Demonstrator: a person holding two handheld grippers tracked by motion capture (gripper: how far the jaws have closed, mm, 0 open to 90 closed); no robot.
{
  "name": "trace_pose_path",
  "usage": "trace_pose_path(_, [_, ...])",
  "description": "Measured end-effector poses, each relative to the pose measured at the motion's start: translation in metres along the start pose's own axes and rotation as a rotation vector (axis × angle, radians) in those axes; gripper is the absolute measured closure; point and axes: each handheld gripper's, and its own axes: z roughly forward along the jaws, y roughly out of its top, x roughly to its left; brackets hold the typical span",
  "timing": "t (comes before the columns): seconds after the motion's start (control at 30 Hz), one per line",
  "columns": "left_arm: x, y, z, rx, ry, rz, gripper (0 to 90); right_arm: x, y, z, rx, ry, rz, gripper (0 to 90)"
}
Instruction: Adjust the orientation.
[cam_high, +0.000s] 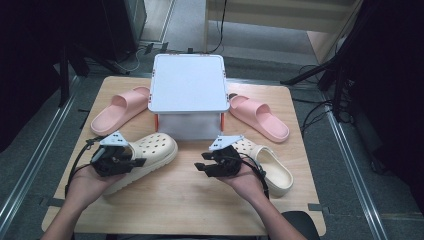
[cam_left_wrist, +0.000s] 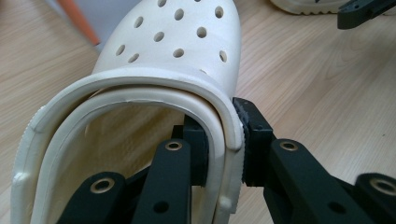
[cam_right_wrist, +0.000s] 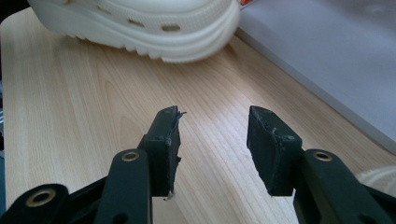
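Left tool (cam_left_wrist: 223, 140) clamps the cream clog's (cam_left_wrist: 177, 51) side wall, heel cut off; right tool (cam_right_wrist: 214, 140) gapes empty.

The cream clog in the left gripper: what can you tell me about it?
The cream clog looks like soft moulded foam, with round holes across the toe and a heel strap folded forward. It lies on the wooden table, toe toward the white box. The left gripper has its jaws clamped on the opening's rim.
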Motion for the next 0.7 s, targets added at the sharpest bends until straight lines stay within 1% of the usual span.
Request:
trace_pose_path(0.03, [-0.004, 0.004, 0.004, 0.006, -0.009, 0.009, 76.1, 0.001, -0.003, -0.003, -0.005, -0.006, 0.011, 54.7])
trace_pose_path(0.17, [-0.013, 0.014, 0.017, 0.023, -0.042, 0.04, 76.0, 0.002, -0.007, -0.008, -0.016, -0.02, 0.015, 54.7])
trace_pose_path(0.2, [-0.015, 0.016, 0.021, 0.028, -0.05, 0.05, 76.0, 0.002, -0.009, -0.01, -0.02, -0.023, 0.018, 54.7])
trace_pose_path(0.23, [-0.02, 0.021, 0.028, 0.038, -0.068, 0.069, 75.9, 0.003, -0.012, -0.014, -0.029, -0.035, 0.022, 54.7])
trace_pose_path(0.27, [-0.02, 0.021, 0.028, 0.038, -0.068, 0.069, 75.9, 0.003, -0.012, -0.014, -0.029, -0.035, 0.022, 54.7])
trace_pose_path(0.33, [-0.027, 0.026, 0.037, 0.049, -0.098, 0.099, 75.9, 0.005, -0.017, -0.02, -0.034, -0.052, 0.034, 54.6])
trace_pose_path(0.4, [-0.031, 0.03, 0.044, 0.057, -0.111, 0.108, 75.9, 0.006, -0.02, -0.022, -0.038, -0.062, 0.041, 54.5])
trace_pose_path(0.43, [-0.031, 0.03, 0.044, 0.057, -0.111, 0.108, 75.8, 0.007, -0.022, -0.024, -0.039, -0.07, 0.045, 54.5])
trace_pose_path(0.5, [-0.036, 0.033, 0.052, 0.072, -0.124, 0.128, 75.8, 0.007, -0.024, -0.026, -0.041, -0.076, 0.047, 54.5])
trace_pose_path(0.53, [-0.038, 0.033, 0.055, 0.072, -0.13, 0.129, 75.7, 0.008, -0.025, -0.026, -0.041, -0.081, 0.045, 54.5])
trace_pose_path(0.57, [-0.039, 0.034, 0.058, 0.082, -0.133, 0.136, 75.7, 0.009, -0.026, -0.027, -0.04, -0.082, 0.048, 54.5])
trace_pose_path(0.6, [-0.041, 0.034, 0.06, 0.082, -0.133, 0.131, 75.6, 0.009, -0.027, -0.027, -0.042, -0.088, 0.047, 54.5])
trace_pose_path(0.67, [-0.043, 0.035, 0.062, 0.09, -0.141, 0.136, 75.6, 0.01, -0.027, -0.027, -0.041, -0.091, 0.049, 54.5])
trace_pose_path(0.7, [-0.045, 0.035, 0.065, 0.093, -0.147, 0.146, 75.5, 0.01, -0.028, -0.026, -0.041, -0.096, 0.055, 54.5])
